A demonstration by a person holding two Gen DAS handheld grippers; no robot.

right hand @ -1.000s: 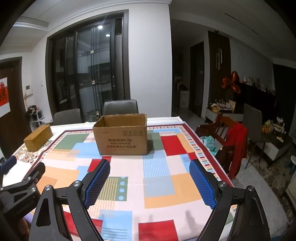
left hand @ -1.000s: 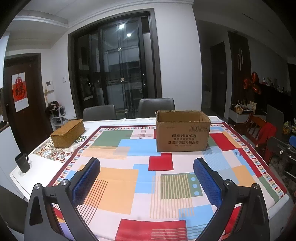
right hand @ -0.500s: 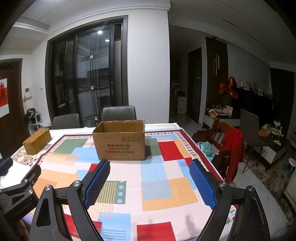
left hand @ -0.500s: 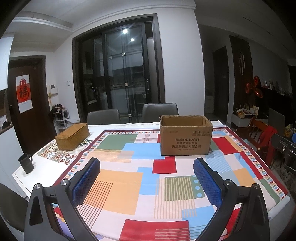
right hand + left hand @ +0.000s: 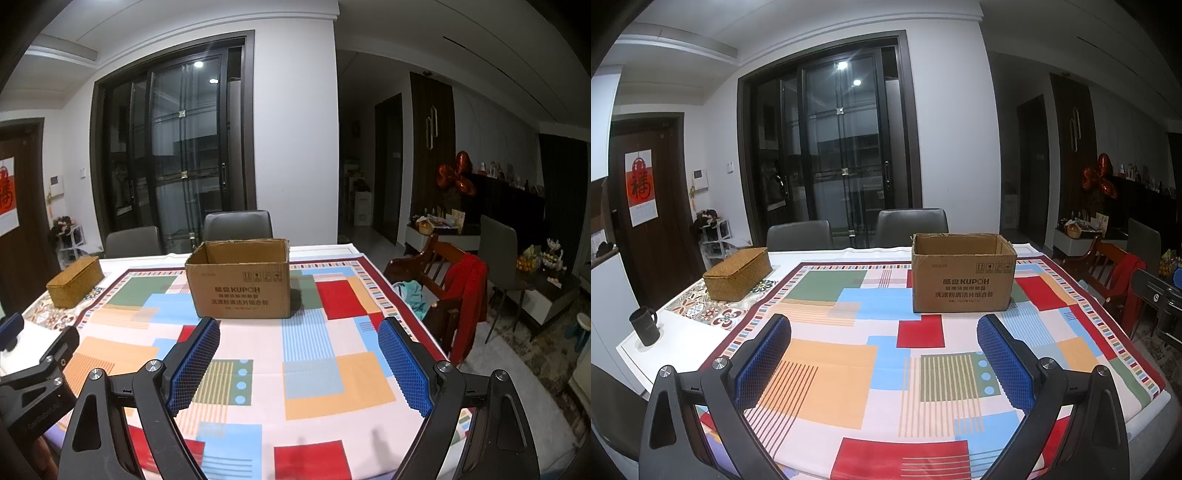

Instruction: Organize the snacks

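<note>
An open brown cardboard box [image 5: 963, 280] stands on the far half of the table, on a colourful patchwork cloth [image 5: 849, 332]; it also shows in the right wrist view [image 5: 240, 282]. Its inside is hidden from here. No snacks are in view. My left gripper [image 5: 884, 345] is open and empty, above the near part of the table, well short of the box. My right gripper [image 5: 298, 350] is open and empty, also short of the box. The left gripper's body shows at the left edge of the right wrist view [image 5: 33, 380].
A woven lidded basket [image 5: 737, 273] sits at the far left of the table and a dark mug [image 5: 645, 326] near its left edge. Two grey chairs [image 5: 911, 227] stand behind the table. A wooden chair with a red garment [image 5: 461, 291] stands to the right.
Both cameras have tilted up and pulled back a little, so the box sits lower and farther in each view. Both grippers stay open and empty.
</note>
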